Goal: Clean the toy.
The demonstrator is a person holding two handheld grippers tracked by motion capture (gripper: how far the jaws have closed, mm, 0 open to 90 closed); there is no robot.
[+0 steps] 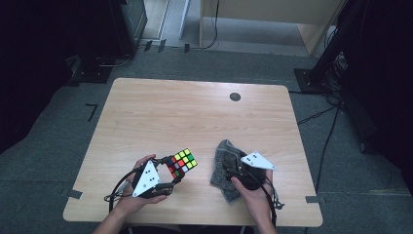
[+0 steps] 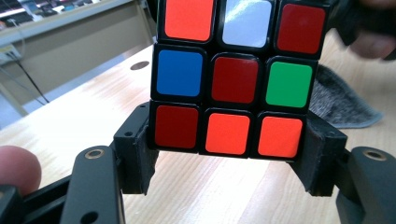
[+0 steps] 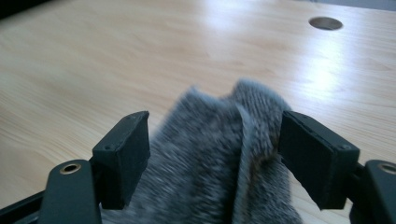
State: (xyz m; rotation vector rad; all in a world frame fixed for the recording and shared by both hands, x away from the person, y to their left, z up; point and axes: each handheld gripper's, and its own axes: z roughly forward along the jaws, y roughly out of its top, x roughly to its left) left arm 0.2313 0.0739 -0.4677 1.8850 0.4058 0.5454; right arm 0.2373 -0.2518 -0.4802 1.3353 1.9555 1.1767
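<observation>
Left gripper view: left gripper (image 2: 229, 154) clamps the rigid Rubik's cube (image 2: 233, 77) by its bottom layer; faces look slick. Right gripper (image 3: 215, 154) straddles the soft grey cloth (image 3: 219, 154), jaws apart; pinch a fold.

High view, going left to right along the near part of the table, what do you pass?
left gripper → puzzle cube → grey cloth → right gripper

You see a puzzle cube (image 2: 236, 77) of glossy black plastic with smooth, shiny coloured stickers. The grey cloth (image 3: 224, 158) is a fuzzy, matt knit. The table (image 1: 195, 117) is pale wood-grain laminate, smooth with a soft sheen. The left gripper (image 2: 229, 156) is matt black.
</observation>
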